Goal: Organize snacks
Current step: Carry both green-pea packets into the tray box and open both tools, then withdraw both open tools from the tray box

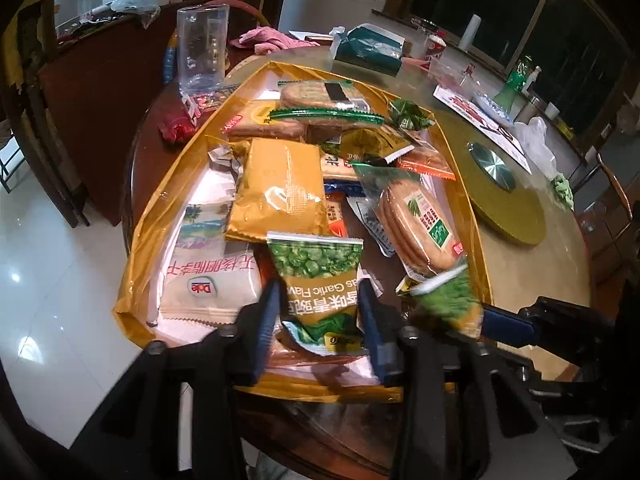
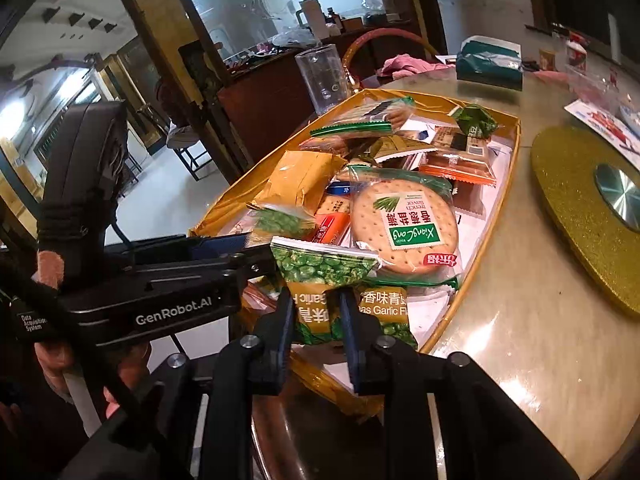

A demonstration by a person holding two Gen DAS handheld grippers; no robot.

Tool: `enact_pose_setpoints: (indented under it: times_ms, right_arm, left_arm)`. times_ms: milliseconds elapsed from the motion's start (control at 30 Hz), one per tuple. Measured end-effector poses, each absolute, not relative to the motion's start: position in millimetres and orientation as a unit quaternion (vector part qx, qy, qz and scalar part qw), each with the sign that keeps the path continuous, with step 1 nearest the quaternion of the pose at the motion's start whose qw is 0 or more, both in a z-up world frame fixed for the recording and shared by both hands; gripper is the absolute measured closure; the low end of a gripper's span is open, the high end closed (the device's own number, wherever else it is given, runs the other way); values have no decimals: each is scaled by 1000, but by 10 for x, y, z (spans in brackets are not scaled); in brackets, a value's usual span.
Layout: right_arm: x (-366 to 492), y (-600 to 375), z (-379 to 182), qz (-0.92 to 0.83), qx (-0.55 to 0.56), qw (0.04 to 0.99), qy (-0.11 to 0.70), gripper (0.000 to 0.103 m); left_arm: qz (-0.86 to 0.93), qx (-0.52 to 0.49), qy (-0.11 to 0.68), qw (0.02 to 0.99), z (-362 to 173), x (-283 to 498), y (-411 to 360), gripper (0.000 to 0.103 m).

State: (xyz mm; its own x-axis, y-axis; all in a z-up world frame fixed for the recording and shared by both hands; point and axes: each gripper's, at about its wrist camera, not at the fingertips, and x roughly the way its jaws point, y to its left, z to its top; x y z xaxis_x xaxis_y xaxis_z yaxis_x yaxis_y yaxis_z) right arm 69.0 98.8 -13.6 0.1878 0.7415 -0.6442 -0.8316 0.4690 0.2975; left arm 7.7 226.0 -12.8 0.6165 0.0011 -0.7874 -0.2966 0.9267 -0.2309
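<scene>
A gold tray (image 1: 144, 216) (image 2: 514, 160) on the round table holds several snack packs. My left gripper (image 1: 320, 296) is shut on a green pea packet (image 1: 316, 264) above the tray's near end. My right gripper (image 2: 316, 304) is shut on another green pea packet (image 2: 324, 268), just right of the left gripper; that packet shows blurred in the left wrist view (image 1: 448, 296). A round cracker pack (image 1: 416, 228) (image 2: 404, 228) lies beside them. A yellow pack (image 1: 276, 188) (image 2: 296, 180) lies mid-tray.
A gold turntable (image 1: 508, 200) (image 2: 580, 216) sits right of the tray. A clear plastic jug (image 1: 202, 48) (image 2: 324, 76) stands at the tray's far left corner. A teal tissue pack (image 1: 370, 50) (image 2: 490, 62) and pink cloth (image 1: 268, 40) lie beyond. White floor lies left.
</scene>
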Motion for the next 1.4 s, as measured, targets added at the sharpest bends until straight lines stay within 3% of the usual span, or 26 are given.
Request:
enact_pose_setpoints:
  times_ms: [67, 133, 367, 700, 833, 1400]
  right_arm:
    - [692, 937, -106, 515, -44, 771, 373, 63]
    - [712, 872, -67, 515, -21, 771, 373, 56]
    - [701, 525, -2, 499, 25, 785, 366, 46]
    - [532, 119, -1, 459, 46, 807, 368, 45]
    - [411, 11, 66, 447, 45, 820, 355, 37]
    - [47, 45, 143, 426, 23, 837, 343, 36]
  left_arm:
    - [91, -177, 408, 891, -58, 13, 2285, 42]
    - [95, -180, 389, 899, 27, -61, 2287, 31]
    - [155, -149, 344, 914, 273, -295, 2075, 16]
    - [193, -114, 349, 910, 394, -400, 1660, 15]
    - [212, -87, 336, 913, 469, -526, 1481, 15]
    - [251, -44, 329, 909, 612, -879, 1225, 13]
